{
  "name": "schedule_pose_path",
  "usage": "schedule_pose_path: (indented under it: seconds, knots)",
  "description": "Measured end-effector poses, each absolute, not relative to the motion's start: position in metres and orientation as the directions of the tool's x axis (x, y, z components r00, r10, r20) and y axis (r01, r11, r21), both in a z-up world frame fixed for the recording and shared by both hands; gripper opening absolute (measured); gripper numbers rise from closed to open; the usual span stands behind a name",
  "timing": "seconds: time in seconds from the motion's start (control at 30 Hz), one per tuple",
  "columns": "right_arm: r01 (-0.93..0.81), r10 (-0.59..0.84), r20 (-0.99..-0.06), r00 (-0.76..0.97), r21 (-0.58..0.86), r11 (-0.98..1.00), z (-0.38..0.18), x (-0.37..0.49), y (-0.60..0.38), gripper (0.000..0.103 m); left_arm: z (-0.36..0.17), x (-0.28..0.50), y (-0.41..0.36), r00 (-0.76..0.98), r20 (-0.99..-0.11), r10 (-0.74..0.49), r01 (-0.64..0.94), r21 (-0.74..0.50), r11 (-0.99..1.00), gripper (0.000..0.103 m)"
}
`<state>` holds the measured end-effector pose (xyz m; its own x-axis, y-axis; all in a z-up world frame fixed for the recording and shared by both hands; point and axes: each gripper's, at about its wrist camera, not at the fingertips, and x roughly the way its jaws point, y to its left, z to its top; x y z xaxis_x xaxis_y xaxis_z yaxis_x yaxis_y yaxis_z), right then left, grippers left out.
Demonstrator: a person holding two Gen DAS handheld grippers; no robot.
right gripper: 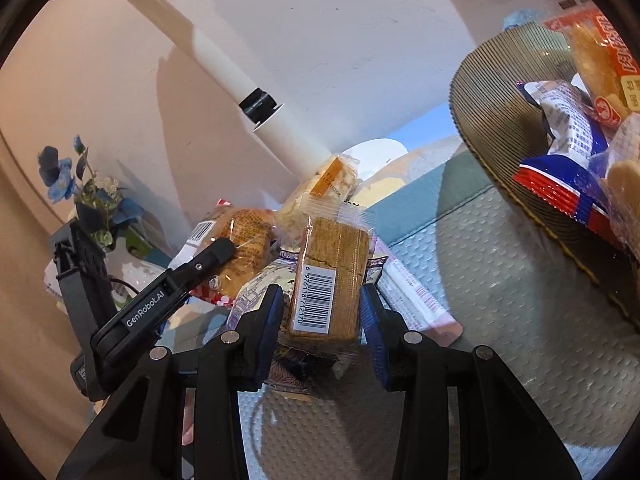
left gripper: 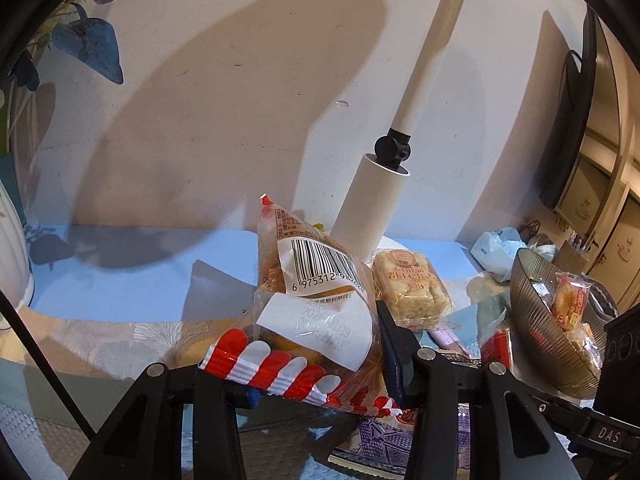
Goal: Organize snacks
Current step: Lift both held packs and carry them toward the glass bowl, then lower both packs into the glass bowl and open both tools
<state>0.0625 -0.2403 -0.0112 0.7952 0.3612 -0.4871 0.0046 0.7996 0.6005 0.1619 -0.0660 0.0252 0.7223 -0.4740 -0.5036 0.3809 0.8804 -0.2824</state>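
My left gripper (left gripper: 320,372) is shut on a clear bread packet (left gripper: 312,300) with a red-and-white striped edge and a barcode, held tilted above the table. In the right wrist view the same packet (right gripper: 240,248) shows at centre left with a left finger (right gripper: 216,252) on it. My right gripper (right gripper: 322,320) is shut on an upright brown wafer packet (right gripper: 332,276) with a barcode, its blue pads against both sides. A ribbed dark bowl (left gripper: 548,332) (right gripper: 500,120) to the right holds several wrapped snacks. A rice-cake packet (left gripper: 408,288) (right gripper: 320,188) lies behind.
A white lamp post (left gripper: 376,200) (right gripper: 280,132) stands at the wall behind the snacks. Blue artificial flowers (right gripper: 80,184) in a white vase (left gripper: 12,256) stand at the left. A purple packet (left gripper: 400,440) and a pink stick packet (right gripper: 416,300) lie on the mat. A tissue pack (left gripper: 500,248) lies at the back right.
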Motion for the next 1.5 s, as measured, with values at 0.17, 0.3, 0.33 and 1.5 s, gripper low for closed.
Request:
schedule_pose_path:
  seconds: [0.17,0.3,0.33,1.5]
  knots:
    - [-0.009,0.374,-0.475,0.796,0.610,0.793,-0.010,0.063,-0.239,0.038,0.026,0.161,-0.062,0.729,-0.493,-0.474,0.376,-0.290,0.880,0.044]
    - [-0.033,0.383,-0.462,0.800,0.603,0.797,-0.008,0.061,-0.236,0.033,0.029,0.156,-0.056,0.760,-0.466,-0.453,0.352,-0.291,0.890,0.044]
    - [-0.039,0.383,-0.461,0.800,0.597,0.801,-0.007,0.061,-0.234,0.033,0.030,0.155,-0.054,0.767,-0.460,-0.448,0.345,-0.294,0.891,0.044]
    - [-0.152,0.392,-0.276,0.877,0.616,0.773,0.116,0.000,-0.332,0.032,0.152,0.087,-0.142,0.793,-0.424,-0.437,0.406,-0.166,0.899,0.044]
